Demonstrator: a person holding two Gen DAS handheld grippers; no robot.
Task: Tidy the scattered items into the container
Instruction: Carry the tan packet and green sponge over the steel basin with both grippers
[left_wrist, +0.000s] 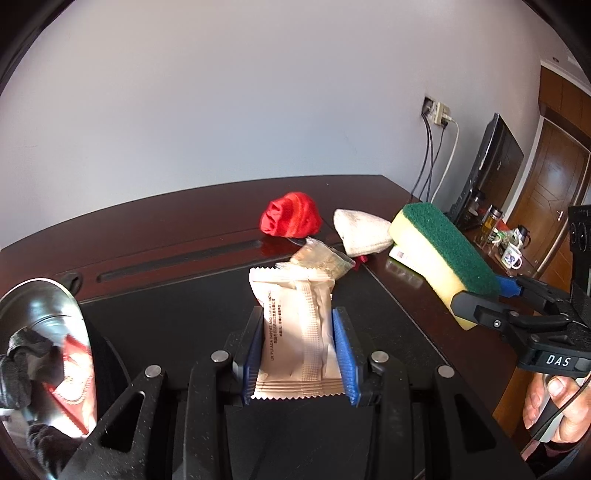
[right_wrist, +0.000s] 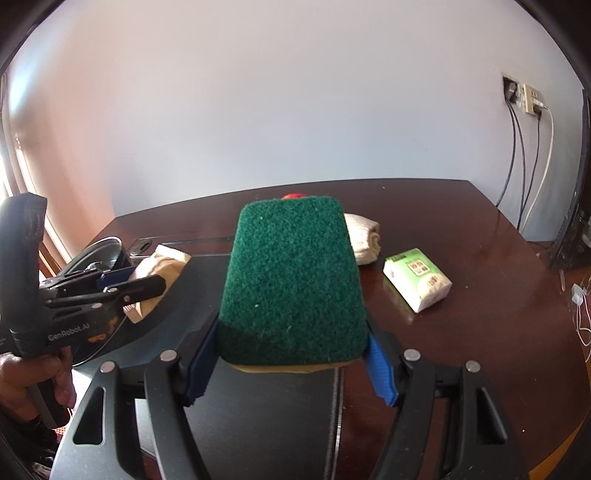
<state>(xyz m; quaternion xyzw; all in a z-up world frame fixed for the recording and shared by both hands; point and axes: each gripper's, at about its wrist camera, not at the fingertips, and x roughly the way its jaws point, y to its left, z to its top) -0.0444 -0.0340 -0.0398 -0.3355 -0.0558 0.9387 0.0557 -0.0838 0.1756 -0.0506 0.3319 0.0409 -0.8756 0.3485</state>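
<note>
My left gripper (left_wrist: 299, 354) is shut on a white snack packet (left_wrist: 295, 332), held above the black mat (left_wrist: 166, 325); it also shows in the right wrist view (right_wrist: 155, 280). My right gripper (right_wrist: 291, 365) is shut on a yellow sponge with a green scouring top (right_wrist: 291, 280), also seen from the left wrist view (left_wrist: 439, 251). A metal bowl (left_wrist: 48, 332) at the left holds a red packet and dark items. On the table lie a red cloth (left_wrist: 290, 219), a rolled white cloth (left_wrist: 360, 232), a clear sachet (left_wrist: 323, 258) and a green-and-white packet (right_wrist: 417, 278).
The dark wooden desk (right_wrist: 480, 258) runs to a white wall with a socket and cables (right_wrist: 524, 99). A monitor (left_wrist: 491, 166) and a side table with cups (left_wrist: 506, 243) stand to the right. A white cable (right_wrist: 580, 314) lies at the desk's right edge.
</note>
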